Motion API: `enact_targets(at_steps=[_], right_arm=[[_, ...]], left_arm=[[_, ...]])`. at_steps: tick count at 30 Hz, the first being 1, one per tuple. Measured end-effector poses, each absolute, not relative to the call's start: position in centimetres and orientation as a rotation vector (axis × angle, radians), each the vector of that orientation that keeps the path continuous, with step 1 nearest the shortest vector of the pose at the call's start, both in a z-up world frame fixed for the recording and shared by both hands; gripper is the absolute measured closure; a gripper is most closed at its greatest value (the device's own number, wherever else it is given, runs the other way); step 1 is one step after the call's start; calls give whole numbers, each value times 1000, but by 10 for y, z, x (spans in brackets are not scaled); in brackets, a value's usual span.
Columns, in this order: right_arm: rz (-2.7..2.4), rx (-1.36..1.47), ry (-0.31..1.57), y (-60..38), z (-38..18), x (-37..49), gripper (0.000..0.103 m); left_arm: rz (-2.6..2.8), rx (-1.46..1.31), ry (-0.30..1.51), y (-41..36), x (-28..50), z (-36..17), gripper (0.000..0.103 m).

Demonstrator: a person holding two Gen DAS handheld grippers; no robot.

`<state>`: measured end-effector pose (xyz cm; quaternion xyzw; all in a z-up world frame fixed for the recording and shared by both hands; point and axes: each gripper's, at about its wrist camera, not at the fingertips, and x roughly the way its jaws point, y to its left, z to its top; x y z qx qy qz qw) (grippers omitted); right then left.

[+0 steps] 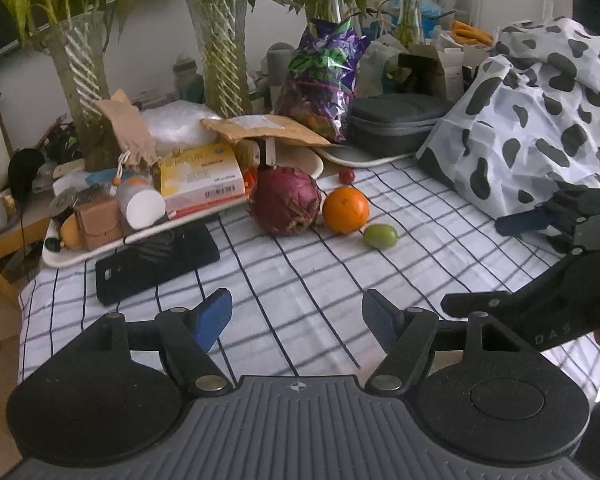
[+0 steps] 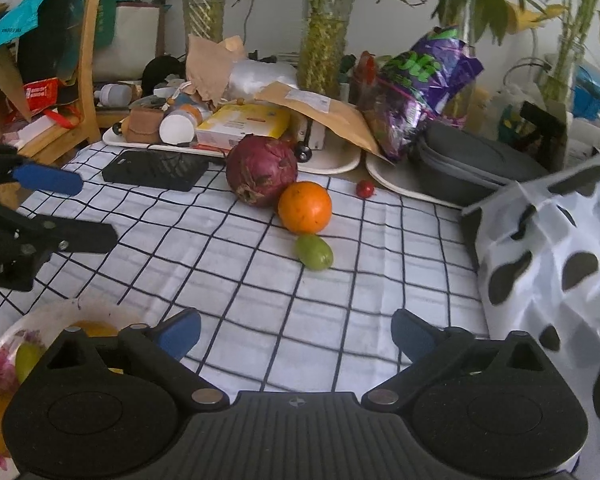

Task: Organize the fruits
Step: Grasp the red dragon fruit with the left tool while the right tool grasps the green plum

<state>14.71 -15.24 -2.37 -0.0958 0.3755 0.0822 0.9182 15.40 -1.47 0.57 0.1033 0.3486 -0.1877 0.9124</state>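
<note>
Both claws gape empty: left claw [image 1: 297, 322], right claw [image 2: 296, 334]. Mid-frame on the checked table [image 2: 228, 280], an orange [image 2: 305, 207] touches a red onion [image 2: 261, 175]; a green fruit [image 2: 314, 252] lies just below.

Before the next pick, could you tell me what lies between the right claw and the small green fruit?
Nothing: in the right wrist view only bare checked tablecloth lies between the open right claw and the green fruit; the orange sits beyond it.
</note>
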Motion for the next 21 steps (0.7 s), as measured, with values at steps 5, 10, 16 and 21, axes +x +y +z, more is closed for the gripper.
enact_targets(at_steps=[5, 10, 16, 21], right_arm=[[184, -223, 781, -150, -30, 167, 11], [205, -250, 784, -150, -39, 189, 18], [229, -276, 794, -153, -57, 217, 33], [232, -276, 791, -155, -66, 235, 39]], left_arm=[[-394, 214, 690, -15, 173, 0, 32], [-399, 216, 666, -17, 193, -8, 32], [-411, 168, 694, -16, 220, -22, 32], [-414, 151, 687, -16, 234, -29, 25]])
